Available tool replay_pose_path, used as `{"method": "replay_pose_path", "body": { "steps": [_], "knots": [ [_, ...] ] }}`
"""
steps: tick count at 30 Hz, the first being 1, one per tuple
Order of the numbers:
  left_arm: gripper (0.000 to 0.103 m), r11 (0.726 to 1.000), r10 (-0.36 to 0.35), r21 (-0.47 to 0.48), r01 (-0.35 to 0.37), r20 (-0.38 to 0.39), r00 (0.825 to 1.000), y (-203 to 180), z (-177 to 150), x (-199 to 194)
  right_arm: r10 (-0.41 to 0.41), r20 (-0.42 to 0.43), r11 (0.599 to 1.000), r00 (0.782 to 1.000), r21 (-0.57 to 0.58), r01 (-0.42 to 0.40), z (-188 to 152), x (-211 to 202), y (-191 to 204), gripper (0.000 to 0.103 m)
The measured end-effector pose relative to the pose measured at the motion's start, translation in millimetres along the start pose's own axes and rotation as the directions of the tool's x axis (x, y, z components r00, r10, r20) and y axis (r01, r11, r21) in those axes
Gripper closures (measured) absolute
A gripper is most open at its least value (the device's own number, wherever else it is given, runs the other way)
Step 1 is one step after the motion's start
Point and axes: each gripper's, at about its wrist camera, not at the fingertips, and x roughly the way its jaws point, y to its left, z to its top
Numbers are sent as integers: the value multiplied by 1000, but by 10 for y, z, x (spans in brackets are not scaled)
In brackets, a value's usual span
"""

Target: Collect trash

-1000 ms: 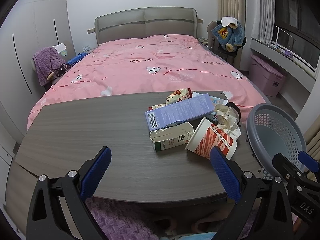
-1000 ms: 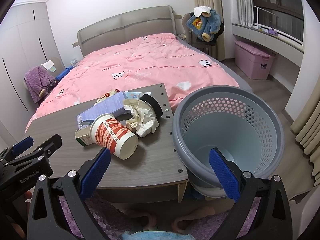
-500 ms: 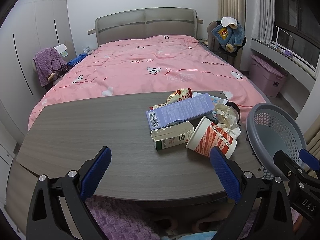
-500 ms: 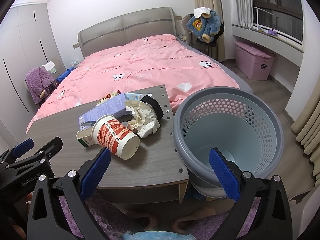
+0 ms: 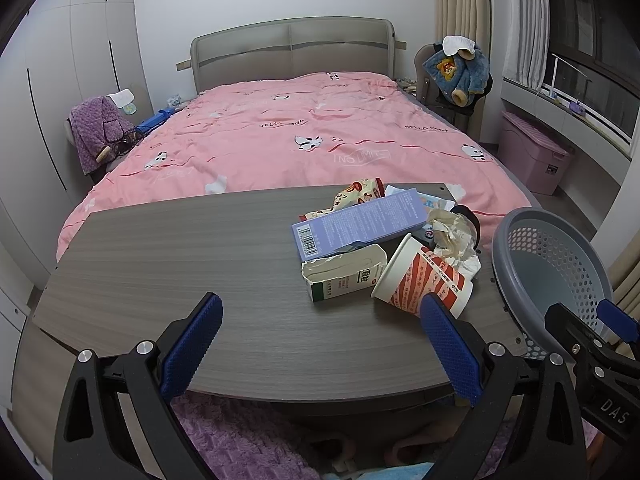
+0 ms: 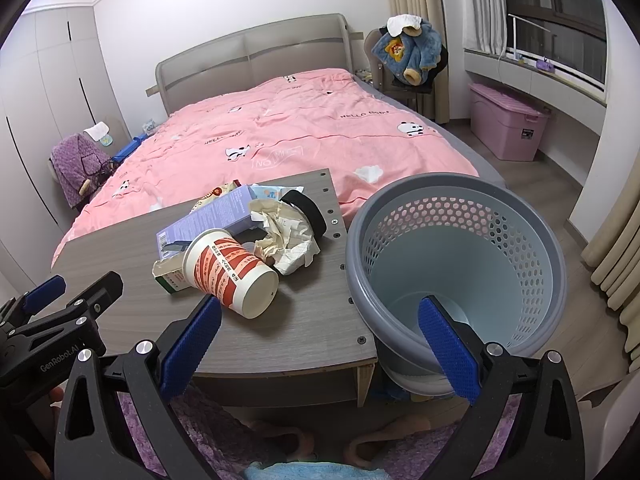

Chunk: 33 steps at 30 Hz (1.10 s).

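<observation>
A heap of trash lies on the right part of the grey wooden table (image 5: 180, 264): a red-and-white paper cup (image 5: 424, 280) (image 6: 230, 272) on its side, a torn green-and-white carton (image 5: 344, 276) (image 6: 170, 274), a long purple box (image 5: 360, 228) (image 6: 212, 216), crumpled paper (image 5: 452, 236) (image 6: 286, 236) and a printed wrapper (image 5: 356, 196). A grey perforated basket (image 5: 548, 264) (image 6: 456, 264) stands empty against the table's right end. My left gripper (image 5: 320, 344) is open over the near edge, the cup just past its right fingertip. My right gripper (image 6: 320, 344) is open, straddling the table corner and the basket.
A bed with a pink cover (image 5: 320, 140) fills the room behind the table. A pink storage box (image 6: 508, 124) and a chair with a blue coat (image 6: 408, 56) stand at the right. A purple rug (image 6: 400, 448) and slippers lie below the table edge.
Both views have crept slightly forward and up; the trash and basket stay put. Both grippers remain open.
</observation>
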Motion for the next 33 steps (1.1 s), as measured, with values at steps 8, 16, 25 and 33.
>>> {"method": "replay_pose_path", "body": {
  "steps": [8,16,25,33],
  "knots": [
    [8,1000,-1,1,1,0,1000,5,1,-4,1,-1,1000,1000,0,-1,0,-3,1,6],
    [8,1000,1,1,-1,0,1000,-1,-3,-3,0,0,1000,1000,2,0,2,1,-12,6],
    [8,1000,1,2,-1,-1,1000,-2,0,-3,0,-1,1000,1000,3,0,3,0,-17,6],
    [8,1000,1,1,-1,-1,1000,-7,-6,-1,1,-4,1000,1000,4,-1,4,-2,-29,6]
  ]
}}
